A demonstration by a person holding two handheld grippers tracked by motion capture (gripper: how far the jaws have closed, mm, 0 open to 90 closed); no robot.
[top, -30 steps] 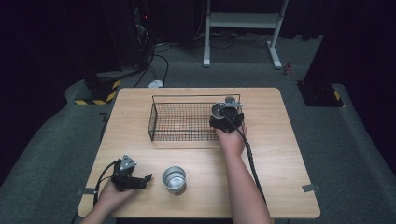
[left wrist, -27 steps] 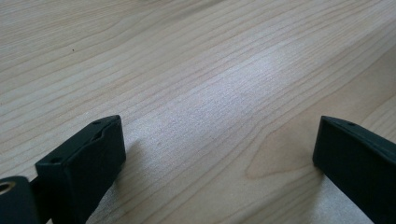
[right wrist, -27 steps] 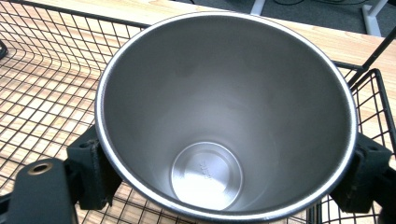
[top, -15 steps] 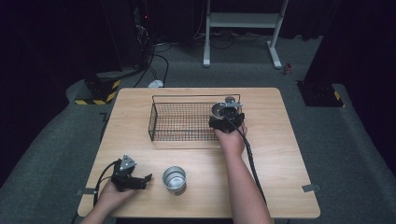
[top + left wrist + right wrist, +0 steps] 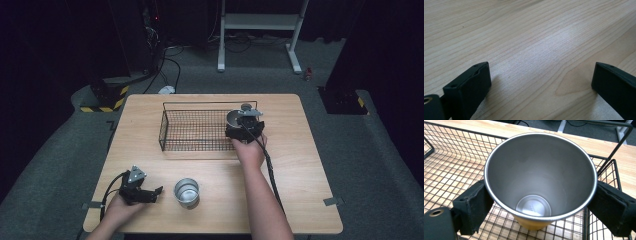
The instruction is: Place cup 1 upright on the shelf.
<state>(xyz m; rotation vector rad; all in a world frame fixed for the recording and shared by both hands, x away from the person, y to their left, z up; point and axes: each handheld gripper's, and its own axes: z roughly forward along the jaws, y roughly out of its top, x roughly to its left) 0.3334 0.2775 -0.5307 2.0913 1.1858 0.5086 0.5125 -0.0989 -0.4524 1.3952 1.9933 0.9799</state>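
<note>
The right gripper (image 5: 537, 202) has its two black jaws clamped on opposite sides of a steel cup (image 5: 540, 177), just under the rolled rim, and carries it mouth-up with a slight tilt over the right end of the wire basket (image 5: 454, 167); the cup's base seems to hang a little above the mesh floor rather than rest on it, though the gap is hard to judge. In the high view the same cup (image 5: 234, 118) sits inside the basket's (image 5: 172, 131) right-hand end, near the raised wire handle. The step in hand looks like setting this cup down in the basket. To do that well, I would level the cup first, lower it straight until the base meets the mesh, keep it off the end wall and the handle, and only then spread the jaws, since a tapered cup let go early on wire is likely to tip. Farther out, the left gripper (image 5: 136, 187) lies low over the wooden table (image 5: 531, 37) at its front left with its jaws spread wide and nothing between them, beside a second steel cup (image 5: 186, 192) standing upright near the front edge.
</note>
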